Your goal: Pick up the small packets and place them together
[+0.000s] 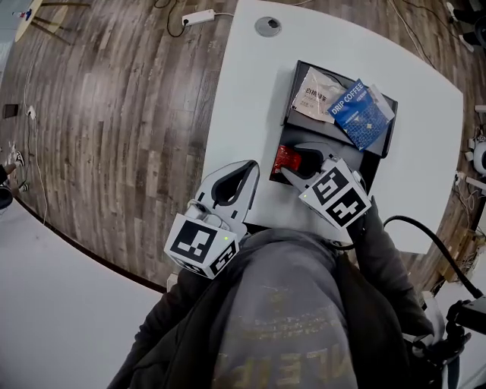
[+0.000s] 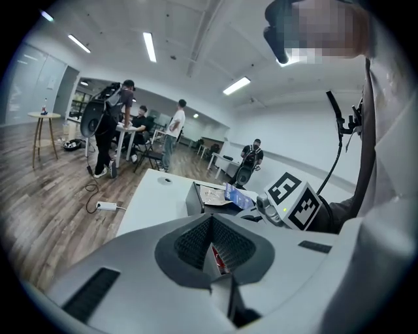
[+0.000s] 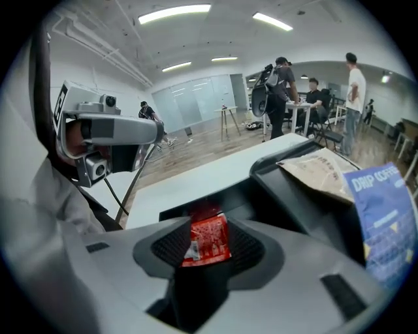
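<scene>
A small red packet point(image 1: 284, 159) point(image 3: 208, 240) sits between the jaws of my right gripper point(image 1: 293, 164) point(image 3: 208, 223), which is shut on it at the near end of the black tray point(image 1: 292, 99). In the tray's far part lie a beige packet point(image 1: 319, 95) point(image 3: 323, 171) and a blue drip coffee packet point(image 1: 361, 112) point(image 3: 385, 222), side by side and overlapping. My left gripper point(image 1: 250, 169) point(image 2: 210, 220) is held over the white table point(image 1: 243, 91) just left of the red packet. Its tips meet, with nothing held.
The table's left edge point(image 1: 216, 121) runs close beside my left gripper, with wood floor beyond it. A round cable port point(image 1: 267, 26) sits at the table's far end. A power strip point(image 1: 199, 17) lies on the floor. Several people point(image 2: 124, 124) stand at desks far off.
</scene>
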Demonstrator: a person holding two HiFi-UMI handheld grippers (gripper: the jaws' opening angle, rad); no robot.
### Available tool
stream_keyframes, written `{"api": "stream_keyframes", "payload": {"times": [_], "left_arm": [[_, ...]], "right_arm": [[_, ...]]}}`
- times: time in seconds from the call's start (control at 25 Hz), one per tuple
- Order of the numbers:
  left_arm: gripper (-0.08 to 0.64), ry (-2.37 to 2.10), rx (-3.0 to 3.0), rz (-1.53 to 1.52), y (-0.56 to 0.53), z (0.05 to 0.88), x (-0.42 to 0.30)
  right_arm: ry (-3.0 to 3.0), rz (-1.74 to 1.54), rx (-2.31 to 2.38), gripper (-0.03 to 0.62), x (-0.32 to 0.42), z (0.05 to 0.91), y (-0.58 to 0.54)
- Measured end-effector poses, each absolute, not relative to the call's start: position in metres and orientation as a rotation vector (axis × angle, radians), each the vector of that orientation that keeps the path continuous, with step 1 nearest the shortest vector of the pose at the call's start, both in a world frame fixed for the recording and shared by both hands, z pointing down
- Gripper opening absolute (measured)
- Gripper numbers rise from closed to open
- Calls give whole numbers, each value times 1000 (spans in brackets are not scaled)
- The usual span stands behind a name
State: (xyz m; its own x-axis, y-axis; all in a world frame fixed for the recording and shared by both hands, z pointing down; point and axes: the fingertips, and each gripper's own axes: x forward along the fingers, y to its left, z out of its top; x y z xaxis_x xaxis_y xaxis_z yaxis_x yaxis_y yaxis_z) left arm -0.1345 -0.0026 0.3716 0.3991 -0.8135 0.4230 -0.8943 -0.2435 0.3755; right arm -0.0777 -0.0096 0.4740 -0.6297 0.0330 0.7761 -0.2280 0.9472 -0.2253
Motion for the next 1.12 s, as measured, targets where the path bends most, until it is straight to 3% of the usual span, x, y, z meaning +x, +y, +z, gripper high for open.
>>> {"api": "stream_keyframes", "payload": {"times": [0.24, 0.56, 1.12], "left_arm": [[3, -1466, 2063, 186, -2, 379, -150], [3, -1438, 2082, 181, -8, 379, -148], [3, -1386, 2157, 197, -2, 371, -128]], "right_arm": [[-2107, 316, 150, 172, -78, 503, -10], [-2094, 287, 180, 27, -76, 506, -21], [-2310, 327, 364, 14, -66, 428, -23]]}}
